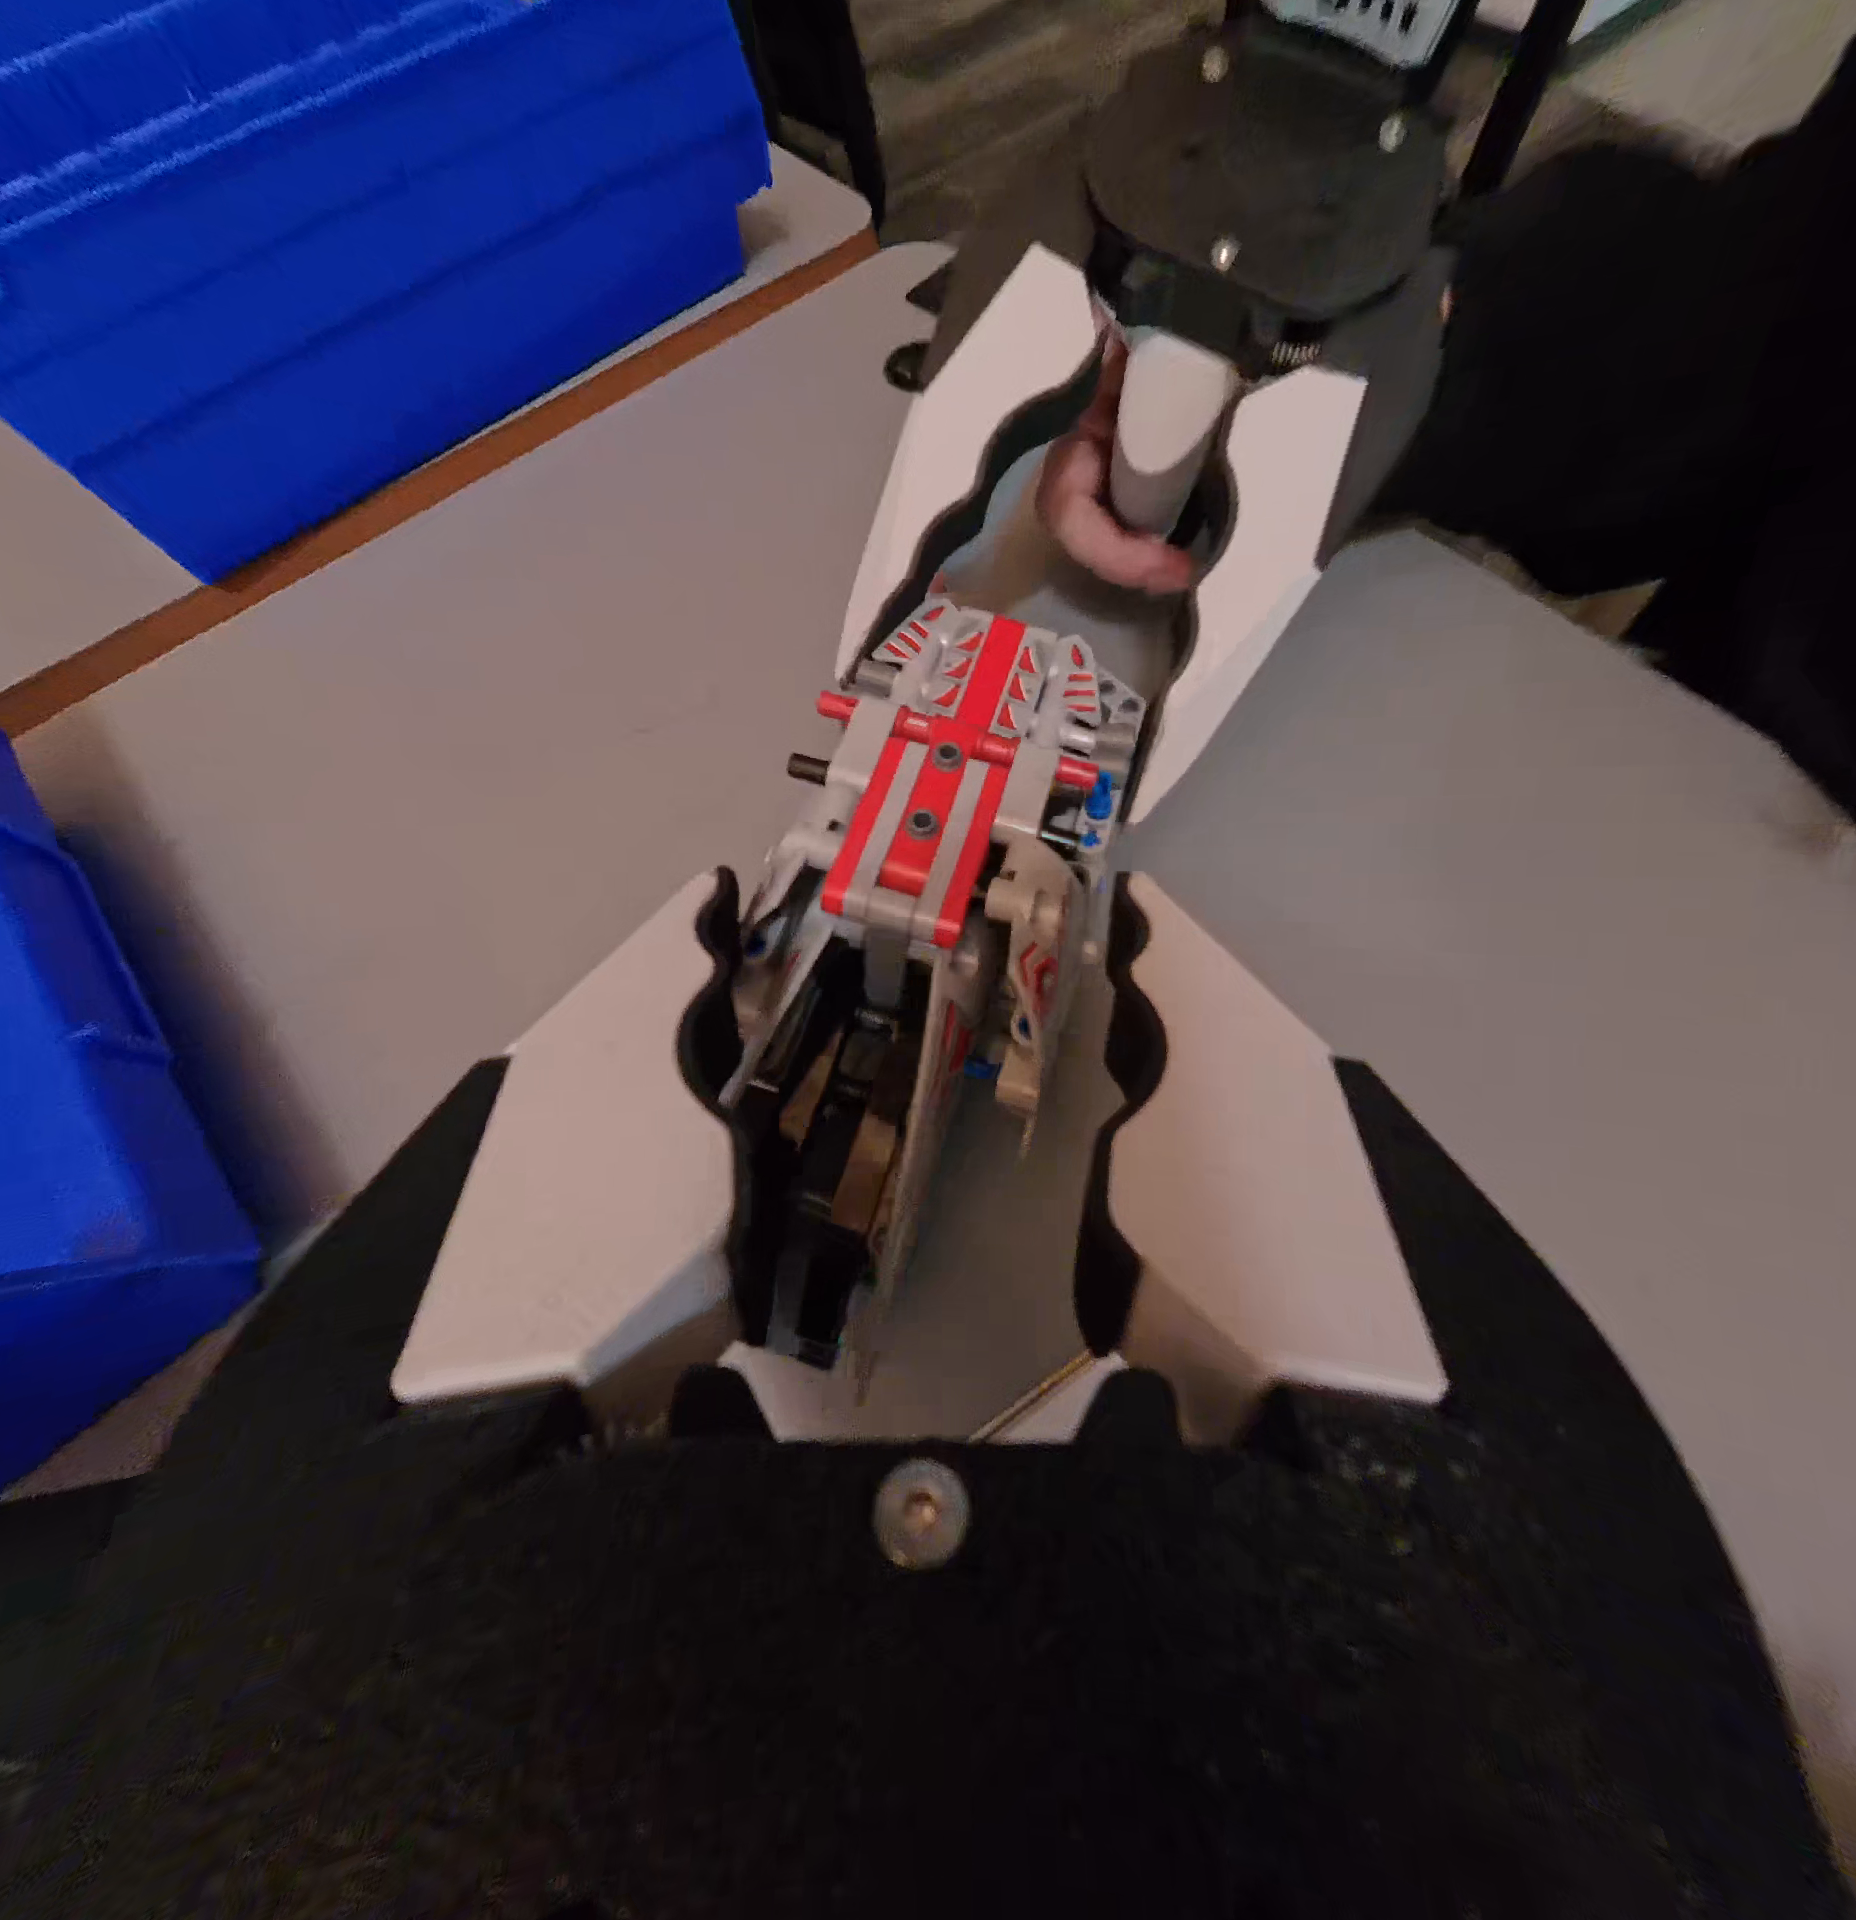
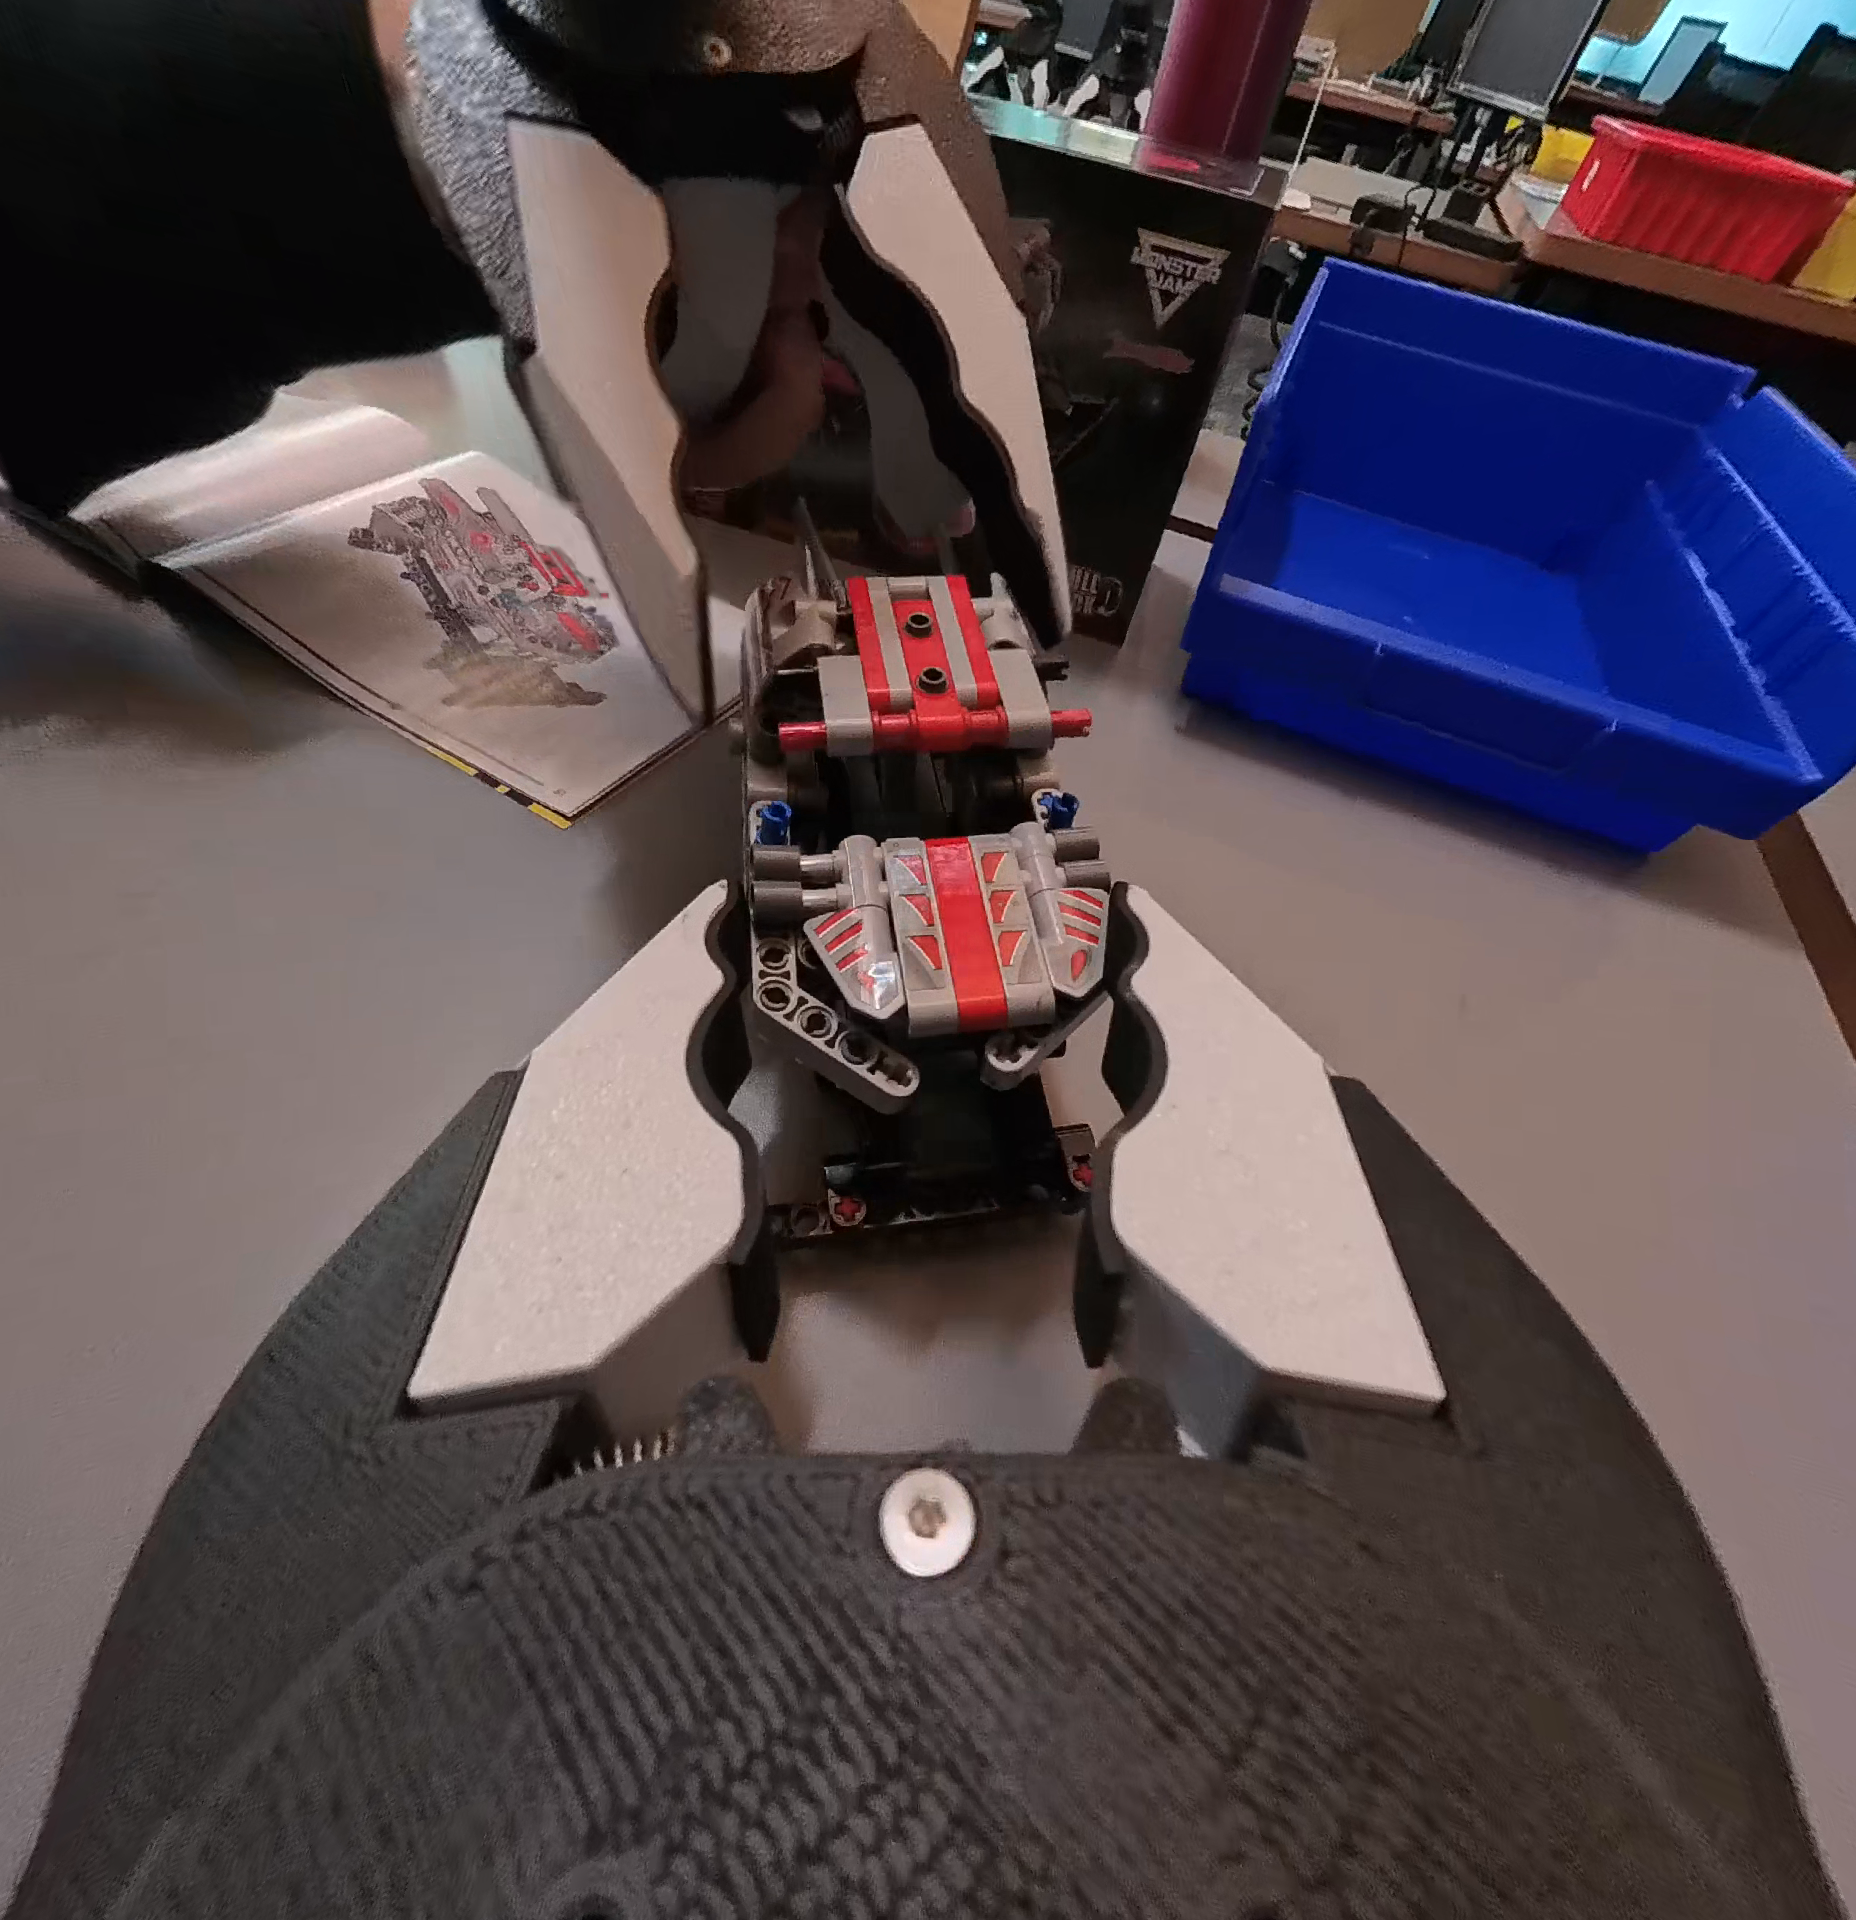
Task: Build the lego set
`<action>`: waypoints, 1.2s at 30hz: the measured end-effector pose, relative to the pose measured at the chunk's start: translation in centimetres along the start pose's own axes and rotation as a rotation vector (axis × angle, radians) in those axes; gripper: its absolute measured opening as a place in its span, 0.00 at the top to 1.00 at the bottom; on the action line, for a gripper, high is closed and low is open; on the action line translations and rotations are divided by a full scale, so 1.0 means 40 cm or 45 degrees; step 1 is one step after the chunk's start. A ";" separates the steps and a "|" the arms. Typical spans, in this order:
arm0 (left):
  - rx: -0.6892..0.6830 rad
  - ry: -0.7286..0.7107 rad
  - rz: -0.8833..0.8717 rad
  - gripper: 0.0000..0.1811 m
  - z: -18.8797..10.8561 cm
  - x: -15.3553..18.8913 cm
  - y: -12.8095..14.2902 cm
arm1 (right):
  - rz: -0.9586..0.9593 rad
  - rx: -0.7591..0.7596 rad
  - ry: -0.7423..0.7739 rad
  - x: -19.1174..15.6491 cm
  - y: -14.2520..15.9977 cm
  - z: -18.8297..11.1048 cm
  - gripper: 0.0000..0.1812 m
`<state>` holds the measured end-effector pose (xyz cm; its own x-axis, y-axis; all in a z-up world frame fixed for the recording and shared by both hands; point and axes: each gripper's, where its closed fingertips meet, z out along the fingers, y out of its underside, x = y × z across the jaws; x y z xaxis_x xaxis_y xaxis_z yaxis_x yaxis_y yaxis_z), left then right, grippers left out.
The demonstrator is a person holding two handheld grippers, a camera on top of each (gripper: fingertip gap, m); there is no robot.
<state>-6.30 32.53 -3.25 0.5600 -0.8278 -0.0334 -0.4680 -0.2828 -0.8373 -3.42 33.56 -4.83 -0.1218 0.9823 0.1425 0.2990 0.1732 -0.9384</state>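
Observation:
A grey, red and black lego car model (image 1: 913, 821) stands on the grey table (image 1: 488, 831). My left gripper (image 1: 919, 894) is closed around its rear, a finger pressed on each side. My right gripper (image 2: 919, 904) is closed the same way around the striped hood end of the model (image 2: 965, 935). The two grippers face each other along the car. The right gripper also shows in the left wrist view (image 1: 997, 727), held by a hand (image 1: 1100, 520). The left gripper also shows in the right wrist view (image 2: 877, 665), at the car's far end.
An open instruction booklet (image 2: 467, 623) lies left of the car. A black set box (image 2: 1142, 343) stands behind it. A blue bin (image 2: 1475, 582) sits to the right near the table edge. Two more blue bins (image 1: 332, 260) (image 1: 72, 1091) are on the other side. One gripper's finger ends stand about 5 cm off the other's.

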 end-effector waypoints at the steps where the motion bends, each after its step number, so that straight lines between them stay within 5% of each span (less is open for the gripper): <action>1: 0.023 0.026 -0.037 0.65 -0.006 -0.002 -0.004 | -0.001 0.001 -0.008 0.000 0.000 0.001 0.63; 15: 0.028 0.135 -0.037 0.77 -0.012 -0.017 -0.016 | 0.061 -0.010 -0.112 0.009 0.003 0.009 0.63; 20: 0.097 0.143 -0.101 0.78 -0.018 -0.017 -0.020 | 0.054 -0.010 -0.104 0.009 0.003 0.010 0.63; 27: 0.004 0.134 -0.048 0.64 -0.030 -0.035 -0.015 | 0.051 -0.007 -0.131 0.008 0.002 0.012 0.63; 30: -0.061 0.203 -0.058 0.72 -0.024 -0.018 0.000 | 0.042 -0.004 -0.153 0.007 0.002 0.013 0.63; 36: -0.092 0.213 -0.130 0.73 -0.016 -0.018 0.008 | 0.052 -0.005 -0.177 0.007 0.002 0.014 0.63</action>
<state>-7.28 32.74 -3.13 0.4882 -0.8604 0.1460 -0.4660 -0.3984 -0.7900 -3.95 33.82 -5.04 -0.2394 0.9692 0.0587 0.3102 0.1336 -0.9412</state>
